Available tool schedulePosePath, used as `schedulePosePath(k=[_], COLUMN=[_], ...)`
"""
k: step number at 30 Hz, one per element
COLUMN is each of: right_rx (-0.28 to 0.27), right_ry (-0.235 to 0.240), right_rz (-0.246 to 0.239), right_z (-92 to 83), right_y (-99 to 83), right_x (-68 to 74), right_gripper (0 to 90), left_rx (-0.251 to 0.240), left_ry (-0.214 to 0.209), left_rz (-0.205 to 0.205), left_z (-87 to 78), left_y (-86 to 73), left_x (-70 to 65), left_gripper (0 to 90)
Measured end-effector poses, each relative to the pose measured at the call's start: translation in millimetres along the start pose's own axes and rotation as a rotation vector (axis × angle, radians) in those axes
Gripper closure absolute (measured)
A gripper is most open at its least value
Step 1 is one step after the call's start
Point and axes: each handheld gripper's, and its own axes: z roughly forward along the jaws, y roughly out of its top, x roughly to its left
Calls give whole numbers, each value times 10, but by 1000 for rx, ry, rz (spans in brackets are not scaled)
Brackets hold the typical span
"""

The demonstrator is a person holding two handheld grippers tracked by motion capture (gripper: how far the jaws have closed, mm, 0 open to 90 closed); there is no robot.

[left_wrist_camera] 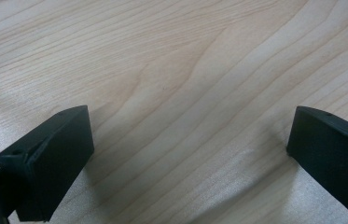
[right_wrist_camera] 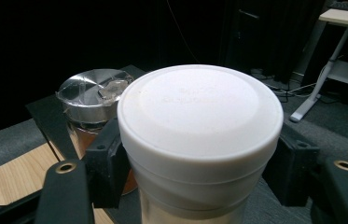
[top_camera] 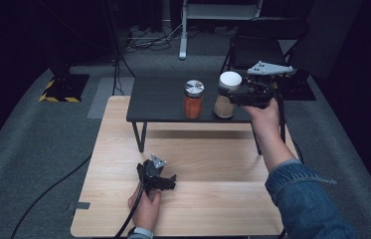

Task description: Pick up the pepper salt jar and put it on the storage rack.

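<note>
A jar with a white lid (top_camera: pixel 224 107) and tan contents stands near the front right of a low dark shelf (top_camera: pixel 158 99). My right gripper (top_camera: pixel 231 93) is shut on it just under the lid; in the right gripper view the jaws press both sides of the white-lidded jar (right_wrist_camera: pixel 199 112). To its left stands a jar of orange contents with a silver lid (top_camera: pixel 193 99), seen behind the held jar as the silver-lidded jar (right_wrist_camera: pixel 92 98). My left gripper (top_camera: pixel 165 181) rests low on the wooden table (top_camera: pixel 213 199), open, with bare wood between its jaws (left_wrist_camera: pixel 188 154).
The dark shelf stands on thin legs at the far end of the wooden table. A black chair (top_camera: pixel 262 45) is behind the shelf on the right. A cable (top_camera: pixel 48 194) trails from the left gripper over the grey carpet. A white desk leg (top_camera: pixel 184 30) stands farther back.
</note>
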Motion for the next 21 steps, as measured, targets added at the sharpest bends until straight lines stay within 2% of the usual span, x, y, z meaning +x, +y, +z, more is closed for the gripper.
schedulePosePath(k=[2, 6, 8, 10, 12, 15, 21], right_rx=[7, -19, -52, -52, -45, -42, -62], right_ry=[5, -3, -4, -18, -24, -33, -46], right_rz=[7, 30, 39, 49, 51, 35, 28], right_z=[22, 29, 30, 27, 11, -31, -230], right_y=[-9, -88, -140, -127, -117, -121, -181], right_x=[-22, -28, -25, -10, 7, 49, 100], right_gripper=[331, 323, 239, 165, 136, 108, 98], left_rx=[-1, 0, 0, 1, 0, 3, 1], left_ry=[1, 1, 1, 0, 1, 1, 1], left_rz=[0, 0, 0, 2, 2, 5, 5], left_z=[1, 1, 1, 3, 3, 2, 4], left_y=[-1, 0, 0, 4, 3, 9, 7], left_x=[-1, -1, -1, 1, 1, 2, 3], left_gripper=[3, 3, 3, 3, 3, 3, 3])
